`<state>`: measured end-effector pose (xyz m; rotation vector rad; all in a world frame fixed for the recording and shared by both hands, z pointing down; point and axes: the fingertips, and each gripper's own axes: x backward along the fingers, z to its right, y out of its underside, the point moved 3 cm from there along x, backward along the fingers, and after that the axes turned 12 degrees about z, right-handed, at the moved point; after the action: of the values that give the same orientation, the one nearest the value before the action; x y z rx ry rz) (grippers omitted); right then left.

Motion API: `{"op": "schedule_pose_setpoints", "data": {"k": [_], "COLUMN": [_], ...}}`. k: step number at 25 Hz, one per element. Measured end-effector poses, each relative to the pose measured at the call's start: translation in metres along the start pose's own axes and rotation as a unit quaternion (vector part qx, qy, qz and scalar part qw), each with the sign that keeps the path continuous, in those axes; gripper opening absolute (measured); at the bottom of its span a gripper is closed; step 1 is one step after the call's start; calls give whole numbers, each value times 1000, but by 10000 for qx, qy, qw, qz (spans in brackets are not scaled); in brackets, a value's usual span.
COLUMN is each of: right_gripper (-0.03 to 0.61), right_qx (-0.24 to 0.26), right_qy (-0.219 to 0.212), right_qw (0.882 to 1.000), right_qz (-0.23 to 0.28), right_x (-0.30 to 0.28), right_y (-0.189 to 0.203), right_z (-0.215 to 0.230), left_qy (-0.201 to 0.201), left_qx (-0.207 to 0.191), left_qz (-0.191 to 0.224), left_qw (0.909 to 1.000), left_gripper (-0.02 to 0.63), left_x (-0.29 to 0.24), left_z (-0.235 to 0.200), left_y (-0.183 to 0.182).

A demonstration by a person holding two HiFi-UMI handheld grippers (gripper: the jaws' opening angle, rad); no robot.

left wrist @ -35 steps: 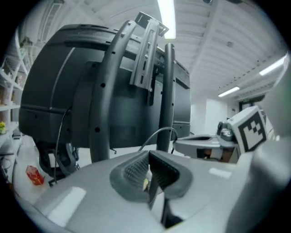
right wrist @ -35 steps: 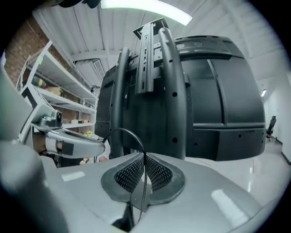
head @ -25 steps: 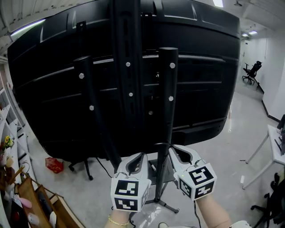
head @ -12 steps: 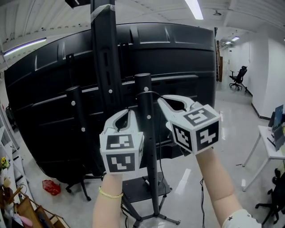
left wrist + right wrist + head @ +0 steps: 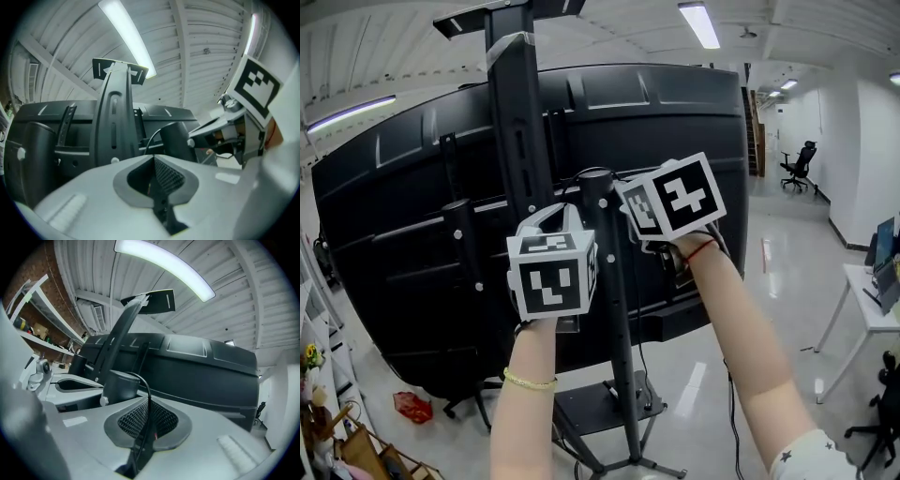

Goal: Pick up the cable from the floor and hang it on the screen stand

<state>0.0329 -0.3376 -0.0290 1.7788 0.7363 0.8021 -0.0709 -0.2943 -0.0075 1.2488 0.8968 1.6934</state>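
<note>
Jaws of the right claw [image 5: 147,427] are clamped on the cable [image 5: 146,384], which rises from between them and arcs onto the top of the screen stand's upright post [image 5: 119,387]. The left claw [image 5: 157,185], jaws pressed together, sits just beside that post.

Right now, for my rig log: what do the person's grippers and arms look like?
Left gripper and right gripper are white, with dark mesh-textured pads; each carries a cube of black-and-white square markers. Bare forearms: gold bracelet on the left wrist, red cord on the right.
</note>
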Motion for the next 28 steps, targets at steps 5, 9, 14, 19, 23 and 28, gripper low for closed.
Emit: {"op": "schedule_pose_setpoints", "data": {"k": [5,9,14,19,23,28], "right_gripper": [43,53,0,0,-2,-2], "right_qx": [90,258,-478,-1314,-1537,-1551], "right_qy": [49,-138,-155,-309,-380,-475], "right_qw": [9995,9943,9913,9889,9873,9868], "right_qz": [286,1025,1213,620,148,-14], "right_x": [21,70,116,139,149,147], "right_y": [37,80,156,247,285,296], "right_z": [-13,-59,-108,-148,-166,-176], "left_qy": [267,462,372,-82,-209,-331], "left_qx": [199,495,951,786,898,949], "left_qz": [-126,-102,-192,-501,-793,-842], "left_qw": [9994,9977,9946,9956,9926,9914], "left_gripper": [8,8,8,8,8,8], "left_x": [27,77,146,203,225,231], "left_z": [16,39,63,70,68,58], "left_y": [40,88,154,218,245,250]}}
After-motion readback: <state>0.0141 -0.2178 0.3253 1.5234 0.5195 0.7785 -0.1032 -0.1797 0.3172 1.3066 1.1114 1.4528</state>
